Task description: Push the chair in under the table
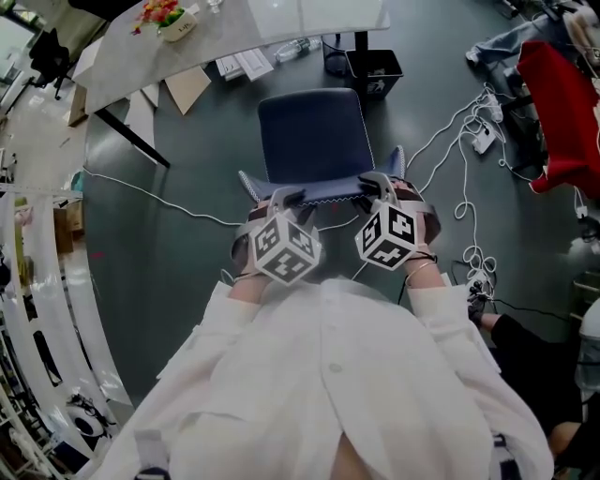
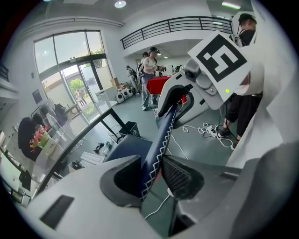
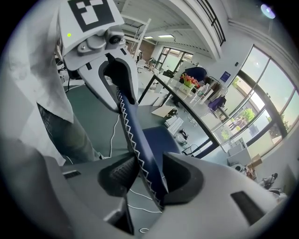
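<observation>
A dark blue chair [image 1: 314,131] stands on the grey floor facing a pale table [image 1: 281,21], its seat still out in front of the table's edge. Its backrest [image 1: 319,193], edged with white zigzag stitching, is nearest me. My left gripper [image 1: 281,199] and right gripper [image 1: 377,186] sit side by side over the backrest's top edge. In the left gripper view the backrest [image 2: 161,135] runs between the jaws of the left gripper [image 2: 152,175]. In the right gripper view the backrest [image 3: 135,135] passes through the right gripper [image 3: 147,175] the same way. Both pairs of pads press on it.
A black bin [image 1: 373,70] stands under the table beside its dark leg. Cardboard and papers [image 1: 187,89] and a bottle [image 1: 298,49] lie by the table. White cables [image 1: 469,131] trail over the floor at right, near a red cloth [image 1: 562,112]. People [image 2: 149,74] stand far off.
</observation>
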`<state>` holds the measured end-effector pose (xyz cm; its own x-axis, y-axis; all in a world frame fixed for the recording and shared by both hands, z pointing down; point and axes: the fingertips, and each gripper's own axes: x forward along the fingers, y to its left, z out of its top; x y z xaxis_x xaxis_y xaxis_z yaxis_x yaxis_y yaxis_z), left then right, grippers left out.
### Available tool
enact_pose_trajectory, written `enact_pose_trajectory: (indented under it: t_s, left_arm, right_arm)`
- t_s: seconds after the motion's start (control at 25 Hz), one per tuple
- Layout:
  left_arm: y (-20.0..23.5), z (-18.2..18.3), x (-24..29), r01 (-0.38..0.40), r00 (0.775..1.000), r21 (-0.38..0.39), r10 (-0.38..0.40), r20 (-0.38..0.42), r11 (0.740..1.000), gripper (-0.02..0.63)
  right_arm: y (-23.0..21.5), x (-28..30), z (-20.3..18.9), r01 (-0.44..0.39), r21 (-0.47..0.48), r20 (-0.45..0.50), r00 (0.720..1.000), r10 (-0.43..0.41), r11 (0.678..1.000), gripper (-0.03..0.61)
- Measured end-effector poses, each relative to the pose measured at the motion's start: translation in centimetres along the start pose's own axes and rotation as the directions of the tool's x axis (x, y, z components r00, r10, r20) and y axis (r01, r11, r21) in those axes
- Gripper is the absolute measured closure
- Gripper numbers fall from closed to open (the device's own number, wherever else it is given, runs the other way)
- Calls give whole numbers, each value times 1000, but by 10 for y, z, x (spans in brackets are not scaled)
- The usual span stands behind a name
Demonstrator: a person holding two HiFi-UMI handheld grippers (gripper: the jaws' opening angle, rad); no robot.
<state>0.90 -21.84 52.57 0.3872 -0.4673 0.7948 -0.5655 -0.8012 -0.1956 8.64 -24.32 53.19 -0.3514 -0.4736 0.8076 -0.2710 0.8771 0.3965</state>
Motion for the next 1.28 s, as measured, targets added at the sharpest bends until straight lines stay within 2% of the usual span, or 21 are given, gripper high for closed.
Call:
enact_pose_trajectory:
  t_s: [0.68,1.0,1.28]
  left_arm:
    - [92,4,18,3,1000,49,-3,14,999,474]
    - [117,11,27,9,1000,57,-10,19,998,474]
    - [119,11,28,14,1000,56,-15,18,998,474]
  right_arm:
    - [-61,46,46,30,32,5,1000,-30,999,420]
    - [-83,59,54,50,45,-5,999,-49,998,420]
    - [-85,61,54,22,44,-15,1000,-22,999,419]
